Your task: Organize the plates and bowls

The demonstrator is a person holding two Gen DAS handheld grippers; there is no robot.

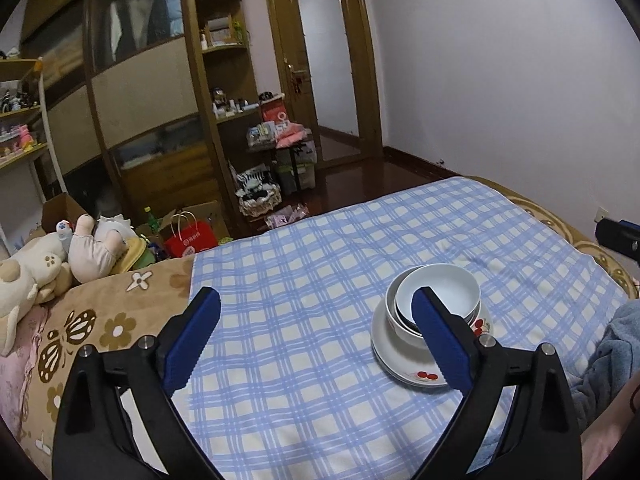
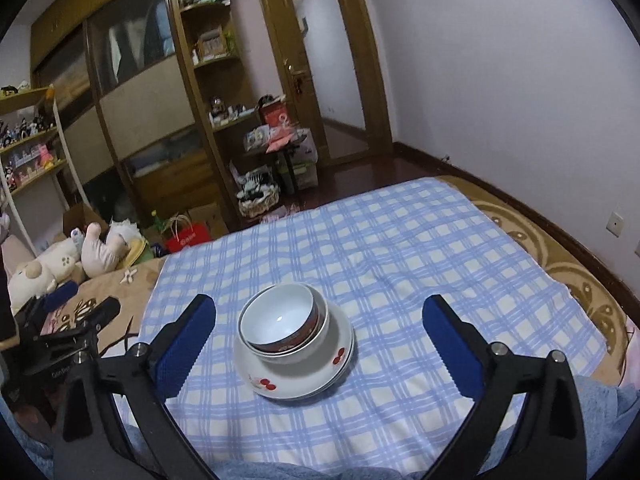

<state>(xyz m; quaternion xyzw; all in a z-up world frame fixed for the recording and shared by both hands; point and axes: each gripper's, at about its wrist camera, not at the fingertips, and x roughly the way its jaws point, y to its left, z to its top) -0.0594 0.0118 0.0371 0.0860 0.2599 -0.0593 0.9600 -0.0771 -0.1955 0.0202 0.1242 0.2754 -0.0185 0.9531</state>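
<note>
Nearest the viewer, 2 handheld grippers point down over a bed. The left gripper [image 1: 316, 336] has its blue-padded jaws spread wide with nothing between them, only cloth below. The right gripper [image 2: 320, 344] is spread just as wide; the crockery appears between its fingers in that view but sits farther off, untouched.

Just beyond them, on a blue-and-white checked cloth [image 2: 400, 248], stands the stack: 2 bowls [image 2: 284, 322] nested one inside the other, on white plates [image 2: 300, 376] with red cherry prints (2 rims seem to show in the right wrist view, though the count is uncertain). The inner bowl looks slightly tilted in the outer one.

The stacking appears finished, so the danger is disturbing it. The bedding is probably soft, and any press or knee shift near the stack could tip the plates and send the bowls sliding. A careless finger sweeping back past the rim could do the same.

To the left lie plush toys [image 1: 48, 268] on a brown flowered blanket [image 1: 120, 320]. Farthest off are a wooden wardrobe [image 1: 140, 80] and a door [image 1: 324, 60].
</note>
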